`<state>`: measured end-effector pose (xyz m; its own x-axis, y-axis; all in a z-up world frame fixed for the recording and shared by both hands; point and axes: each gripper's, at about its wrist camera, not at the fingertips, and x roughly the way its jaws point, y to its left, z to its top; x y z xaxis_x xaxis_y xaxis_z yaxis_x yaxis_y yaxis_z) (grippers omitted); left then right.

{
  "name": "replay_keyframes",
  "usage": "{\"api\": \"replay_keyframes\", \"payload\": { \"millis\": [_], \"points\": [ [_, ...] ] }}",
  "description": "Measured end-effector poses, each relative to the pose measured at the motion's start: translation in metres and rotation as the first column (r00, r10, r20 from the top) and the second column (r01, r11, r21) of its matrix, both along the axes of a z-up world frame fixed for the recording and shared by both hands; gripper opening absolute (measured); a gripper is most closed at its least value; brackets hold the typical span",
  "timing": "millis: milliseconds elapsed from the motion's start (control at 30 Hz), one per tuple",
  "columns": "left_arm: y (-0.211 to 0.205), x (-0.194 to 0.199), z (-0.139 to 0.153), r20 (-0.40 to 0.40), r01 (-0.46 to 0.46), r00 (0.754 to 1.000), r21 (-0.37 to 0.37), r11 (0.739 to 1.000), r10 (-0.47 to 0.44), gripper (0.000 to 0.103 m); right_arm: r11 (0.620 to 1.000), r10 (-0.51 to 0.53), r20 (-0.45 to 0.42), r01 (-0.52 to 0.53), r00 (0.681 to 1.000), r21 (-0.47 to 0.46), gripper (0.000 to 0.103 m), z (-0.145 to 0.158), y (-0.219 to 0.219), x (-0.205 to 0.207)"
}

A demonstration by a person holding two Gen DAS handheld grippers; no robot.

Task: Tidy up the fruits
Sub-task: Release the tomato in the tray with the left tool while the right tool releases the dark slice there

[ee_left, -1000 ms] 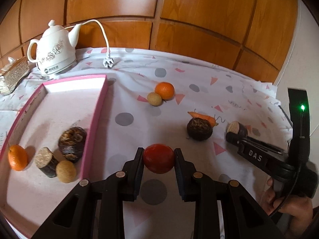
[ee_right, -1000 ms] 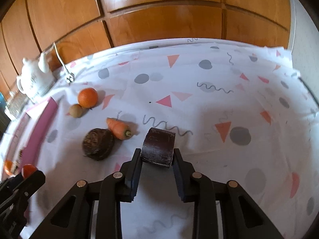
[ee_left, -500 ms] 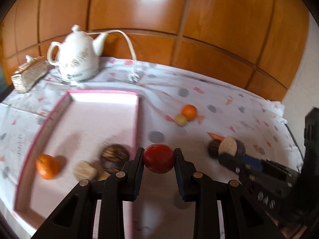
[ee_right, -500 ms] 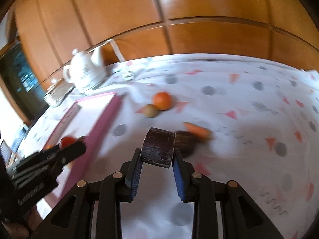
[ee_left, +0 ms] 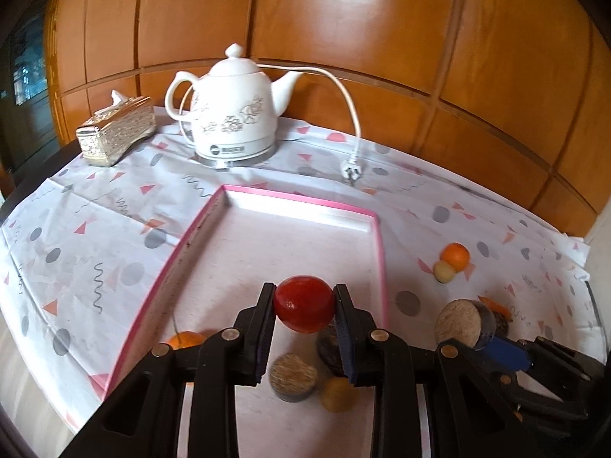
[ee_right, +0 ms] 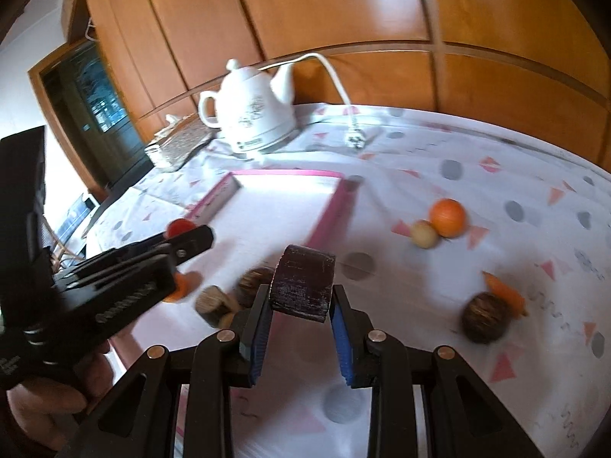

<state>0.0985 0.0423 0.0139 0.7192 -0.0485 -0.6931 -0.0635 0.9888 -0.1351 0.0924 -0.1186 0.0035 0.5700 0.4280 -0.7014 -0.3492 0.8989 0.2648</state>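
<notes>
Over the pink tray [ee_left: 376,229], the left gripper [ee_left: 304,305] pinches a red fruit [ee_left: 304,303], its jaws easing apart. Below it in the tray lie an orange [ee_left: 185,339], a cut stub [ee_left: 293,373], a tan ball [ee_left: 337,393] and a dark nut [ee_left: 329,347].

Right of the tray, from the right wrist, the right gripper [ee_right: 301,297] clamps a dark block [ee_right: 303,287]. Further right on the cloth [ee_right: 534,175] sit an orange fruit [ee_right: 447,217], pale ball [ee_right: 423,233], carrot [ee_right: 504,291] and brown nut [ee_right: 485,317].
</notes>
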Motion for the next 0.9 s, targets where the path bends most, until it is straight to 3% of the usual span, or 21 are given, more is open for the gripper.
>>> {"api": "replay_keyframes", "payload": {
  "millis": [167, 300, 467, 500, 600, 900],
  "points": [
    [0.017, 0.000, 0.004, 0.015, -0.053, 0.998, -0.006, 0.999, 0.053, 0.053, 1.000, 0.024, -0.015, -0.024, 1.000, 0.003, 0.030, 0.000, 0.024, 0.010],
    [0.034, -0.006, 0.005, 0.022, -0.111, 0.993, -0.020, 0.994, 0.112, 0.054, 0.999, 0.038, -0.022, -0.037, 0.999, 0.010, 0.030, 0.003, 0.040, 0.020],
    [0.056, -0.013, -0.003, -0.008, -0.199, 0.980, -0.028, 0.979, 0.199, 0.055, 0.992, 0.101, -0.051, -0.097, 0.994, 0.085, 0.032, 0.005, 0.055, 0.023],
    [0.058, -0.014, -0.006, -0.015, -0.208, 0.978, -0.032, 0.978, 0.207, 0.055, 0.990, 0.110, -0.056, -0.104, 0.992, 0.101, 0.036, 0.004, 0.056, 0.022],
    [0.057, -0.021, -0.011, -0.016, -0.206, 0.978, -0.015, 0.978, 0.206, 0.055, 0.989, 0.096, -0.067, -0.088, 0.993, 0.117, 0.044, 0.002, 0.055, 0.020],
    [0.027, -0.033, -0.005, 0.014, -0.124, 0.992, -0.003, 0.992, 0.124, 0.055, 0.999, 0.010, -0.047, -0.008, 0.999, 0.039, 0.044, -0.006, 0.028, 0.002]
  ]
}}
